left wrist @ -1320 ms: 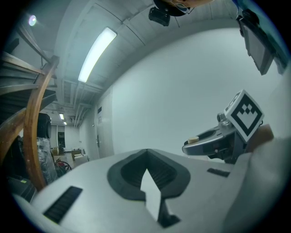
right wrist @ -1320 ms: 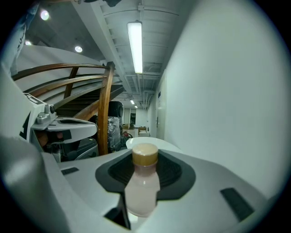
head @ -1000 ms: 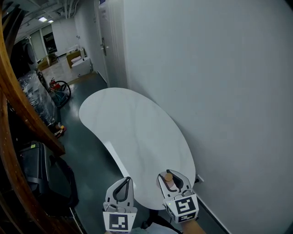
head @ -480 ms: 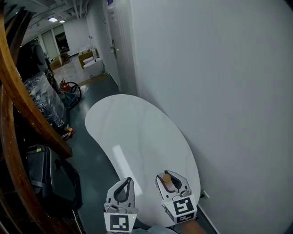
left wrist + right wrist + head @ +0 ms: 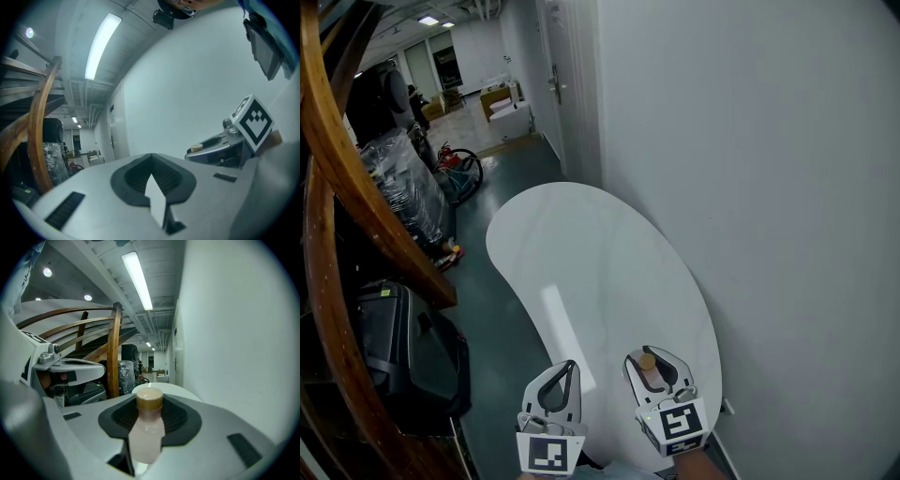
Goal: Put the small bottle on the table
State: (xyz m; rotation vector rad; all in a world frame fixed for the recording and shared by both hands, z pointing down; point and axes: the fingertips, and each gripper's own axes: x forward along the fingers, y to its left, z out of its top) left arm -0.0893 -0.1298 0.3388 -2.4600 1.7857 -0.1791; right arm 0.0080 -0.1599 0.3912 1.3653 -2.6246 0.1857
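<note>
A small bottle [image 5: 146, 428] with pale pink contents and a tan cap [image 5: 647, 361] stands upright between the jaws of my right gripper [image 5: 656, 353], which is shut on its body. That gripper hovers over the near end of the white oval table [image 5: 581, 253]. My left gripper [image 5: 565, 367] sits just to its left, over the table's near left edge, shut with nothing in it. From the left gripper view, the right gripper [image 5: 220, 146] and the bottle's cap [image 5: 197, 147] show at the right.
A white wall [image 5: 769, 187] runs along the table's right side, with a door [image 5: 567, 84] beyond. A curved wooden stair rail [image 5: 337, 187] and a black bag [image 5: 403, 356] stand at the left. Plastic-wrapped goods [image 5: 403, 187] stand further back on the dark floor [image 5: 497, 309].
The head view has swung a little, so the table and corridor sit further right and lower. Both grippers keep their places at the bottom, and the bottle stays gripped.
</note>
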